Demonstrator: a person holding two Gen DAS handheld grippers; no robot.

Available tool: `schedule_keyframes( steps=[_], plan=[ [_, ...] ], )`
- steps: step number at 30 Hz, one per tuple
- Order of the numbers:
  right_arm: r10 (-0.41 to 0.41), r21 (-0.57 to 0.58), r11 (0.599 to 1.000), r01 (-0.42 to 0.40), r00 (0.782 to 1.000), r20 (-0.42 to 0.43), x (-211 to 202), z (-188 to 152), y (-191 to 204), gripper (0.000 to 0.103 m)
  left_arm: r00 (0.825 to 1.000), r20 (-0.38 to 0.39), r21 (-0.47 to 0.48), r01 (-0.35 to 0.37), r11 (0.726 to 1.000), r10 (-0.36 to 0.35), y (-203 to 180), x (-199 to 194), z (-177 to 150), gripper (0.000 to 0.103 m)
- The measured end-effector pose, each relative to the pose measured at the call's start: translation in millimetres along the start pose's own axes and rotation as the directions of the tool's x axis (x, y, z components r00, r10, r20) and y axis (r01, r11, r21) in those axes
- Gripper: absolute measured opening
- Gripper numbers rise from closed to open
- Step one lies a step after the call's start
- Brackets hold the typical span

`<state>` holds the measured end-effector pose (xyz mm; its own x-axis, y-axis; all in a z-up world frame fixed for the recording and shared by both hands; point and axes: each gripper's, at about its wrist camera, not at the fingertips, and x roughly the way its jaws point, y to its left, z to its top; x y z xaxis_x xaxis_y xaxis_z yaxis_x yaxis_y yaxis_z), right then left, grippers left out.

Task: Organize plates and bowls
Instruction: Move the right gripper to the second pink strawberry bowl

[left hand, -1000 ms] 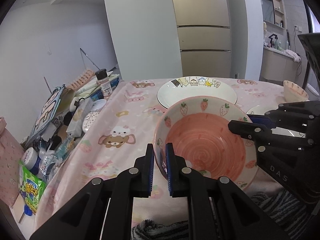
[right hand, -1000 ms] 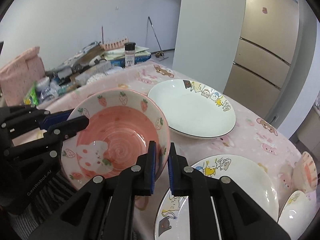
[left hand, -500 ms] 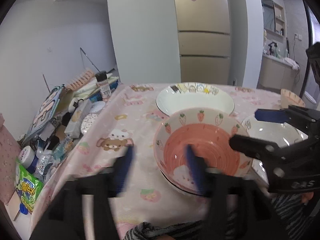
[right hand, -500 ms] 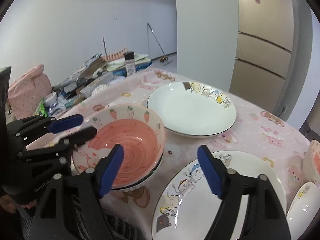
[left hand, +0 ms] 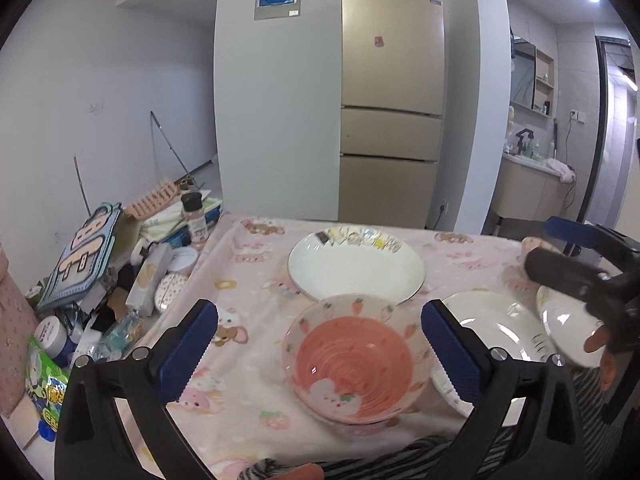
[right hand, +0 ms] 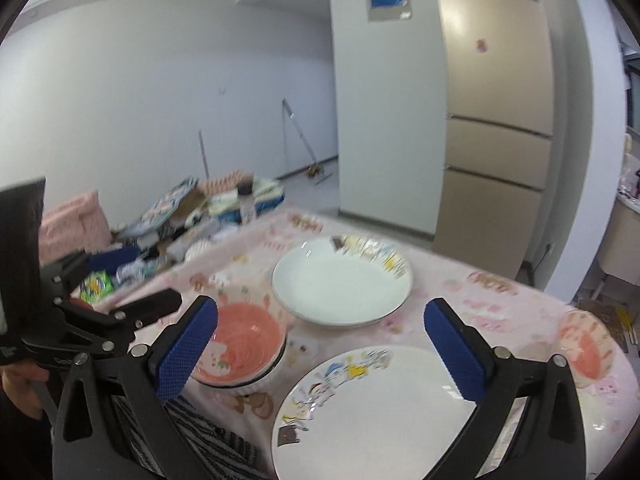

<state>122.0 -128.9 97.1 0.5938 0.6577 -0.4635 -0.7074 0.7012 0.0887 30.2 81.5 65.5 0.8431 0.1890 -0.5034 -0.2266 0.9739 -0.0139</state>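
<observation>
Our right tool hangs above the pink-clothed tabletop with its blue-padded fingers spread wide and nothing between them. Just beyond its left finger sits the pink strawberry bowl nested in a white bowl, and the cartoon plate lies under and between the fingers. Farther ahead rests the deep white dish, a small pink bowl stands off to the right, and our left tool shows at the left edge with its fingers apart.

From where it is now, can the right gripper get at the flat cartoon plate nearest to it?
Probably yes. The right gripper is open, and the cartoon plate lies directly ahead between its fingers with nothing on it. The pink strawberry bowl sits off to the left, clear of the path.
</observation>
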Motion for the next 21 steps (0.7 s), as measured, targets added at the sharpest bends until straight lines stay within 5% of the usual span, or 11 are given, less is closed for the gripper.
schedule_keyframes(
  steps=[6, 10, 21],
  plan=[
    [-0.043, -0.039, 0.998, 0.045, 0.998, 0.047, -44, 22, -5, 0.103, 0.998, 0.053, 0.062, 0.016, 0.998, -0.020, -38, -15, 43, 0.103],
    [-0.097, -0.056, 0.993, 0.104, 0.989, 0.114, -83, 36, -10, 0.103, 0.988, 0.101, 0.095, 0.103, 0.990, -0.113, -70, -33, 69, 0.103],
    [-0.276, 0.066, 0.961, 0.268, 0.925, 0.262, -174, 75, -57, 0.103, 0.921, 0.185, 0.141, 0.320, 0.937, -0.343, -141, -78, 127, 0.103]
  ],
)
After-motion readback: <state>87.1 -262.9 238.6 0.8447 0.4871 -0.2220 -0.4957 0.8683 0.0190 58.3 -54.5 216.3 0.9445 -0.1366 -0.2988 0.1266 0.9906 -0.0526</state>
